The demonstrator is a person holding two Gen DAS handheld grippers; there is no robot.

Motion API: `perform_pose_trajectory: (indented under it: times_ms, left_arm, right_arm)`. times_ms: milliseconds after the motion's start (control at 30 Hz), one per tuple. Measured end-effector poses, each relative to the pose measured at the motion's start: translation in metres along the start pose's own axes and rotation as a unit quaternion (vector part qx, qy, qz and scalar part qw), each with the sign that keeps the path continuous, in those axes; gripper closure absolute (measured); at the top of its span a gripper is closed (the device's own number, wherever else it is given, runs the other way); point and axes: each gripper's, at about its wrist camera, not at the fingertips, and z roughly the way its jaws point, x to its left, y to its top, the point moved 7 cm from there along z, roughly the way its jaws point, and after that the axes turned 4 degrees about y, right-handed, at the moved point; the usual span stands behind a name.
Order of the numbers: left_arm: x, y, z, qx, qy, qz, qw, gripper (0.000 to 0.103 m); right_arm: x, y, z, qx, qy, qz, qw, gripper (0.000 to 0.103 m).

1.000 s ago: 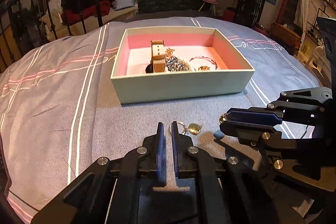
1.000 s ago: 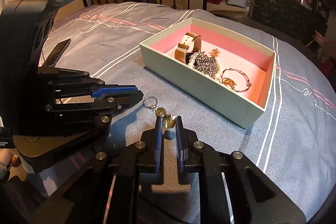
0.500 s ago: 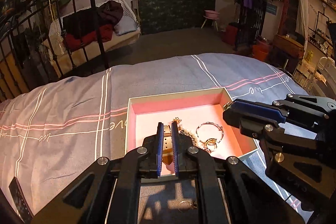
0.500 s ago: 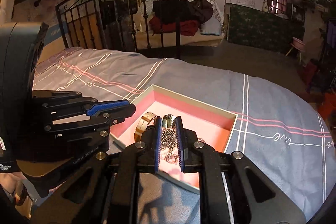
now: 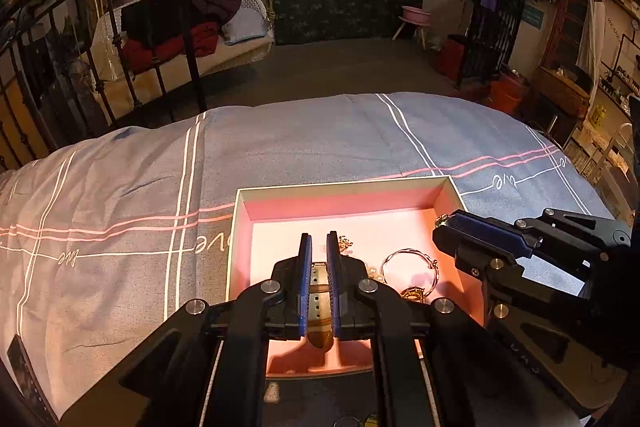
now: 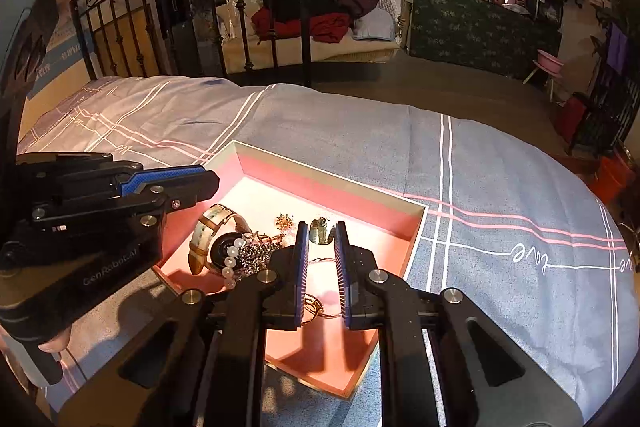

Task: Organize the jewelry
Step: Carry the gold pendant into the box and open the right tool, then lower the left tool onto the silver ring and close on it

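A pale green box (image 5: 340,185) with a pink lining lies on the grey striped bedspread (image 5: 280,135). It holds a tan-strapped watch (image 6: 208,235), a pearl bracelet (image 6: 230,263), a dark beaded piece (image 6: 256,255), a gold brooch (image 6: 285,221) and a thin bangle (image 5: 408,267). My right gripper (image 6: 321,239) hangs over the box's right half, shut on a small gold charm (image 6: 318,227). My left gripper (image 5: 319,243) hovers over the watch, shut with nothing in it. A ring with a gold piece (image 5: 360,421) lies on the bed in front of the box.
A dark flat device (image 5: 20,359) lies at the bed's near left edge. A black iron bed frame (image 5: 180,27) rises behind the bed, with a piled daybed beyond it. Bare bedspread stretches left and right of the box.
Both grippers have risen and moved forward from the bedspread in front of the box to above its inside. The right one carried the gold charm along. The ring stayed behind on the bed.
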Motion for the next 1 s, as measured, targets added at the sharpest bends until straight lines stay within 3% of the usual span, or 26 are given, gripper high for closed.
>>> perform_pose_trajectory:
  times_ms: [133,167,200,233,267,500,700,833,967,1000]
  left_arm:
    - [0.005,-0.001,-0.001,0.002,0.003,-0.009,1.0,0.093]
    - [0.007,-0.001,-0.003,0.004,0.003,-0.015,0.9999,0.078]
    - [0.011,-0.002,-0.005,0.004,0.004,-0.025,0.9997,0.052]
    - [0.014,-0.003,-0.01,-0.001,0.003,-0.034,0.9994,0.04]
    - [0.018,-0.005,-0.016,-0.01,0.002,-0.043,0.999,0.031]
    - [0.021,-0.051,-0.05,-0.019,-0.018,-0.043,0.9987,0.03]
    - [0.009,-0.118,-0.042,0.025,-0.023,-0.012,0.9994,0.03]
    - [-0.005,-0.135,-0.027,0.039,-0.019,0.028,0.9987,0.031]
    - [-0.014,-0.13,-0.013,0.045,-0.016,0.05,0.9976,0.044]
    - [-0.015,-0.129,-0.011,0.044,-0.017,0.054,0.9974,0.054]
  right_arm:
    - [0.0,-0.003,-0.003,0.0,-0.008,0.002,1.0,0.088]
    - [-0.001,-0.003,-0.005,0.001,-0.008,0.005,1.0,0.084]
    - [-0.002,-0.003,-0.007,0.002,-0.009,0.01,1.0,0.064]
    - [-0.001,-0.003,-0.011,-0.004,-0.014,0.014,1.0,0.038]
    - [-0.002,-0.003,-0.018,-0.016,-0.021,0.015,1.0,0.031]
    - [0.006,-0.035,-0.056,-0.026,-0.003,0.009,1.0,0.031]
    - [0.034,-0.101,-0.053,0.042,0.031,-0.005,0.999,0.031]
    - [0.047,-0.134,-0.041,0.079,0.034,-0.017,0.996,0.031]
    - [0.051,-0.14,-0.037,0.088,0.03,-0.025,0.995,0.031]
    - [0.05,-0.141,-0.037,0.089,0.029,-0.025,0.995,0.031]
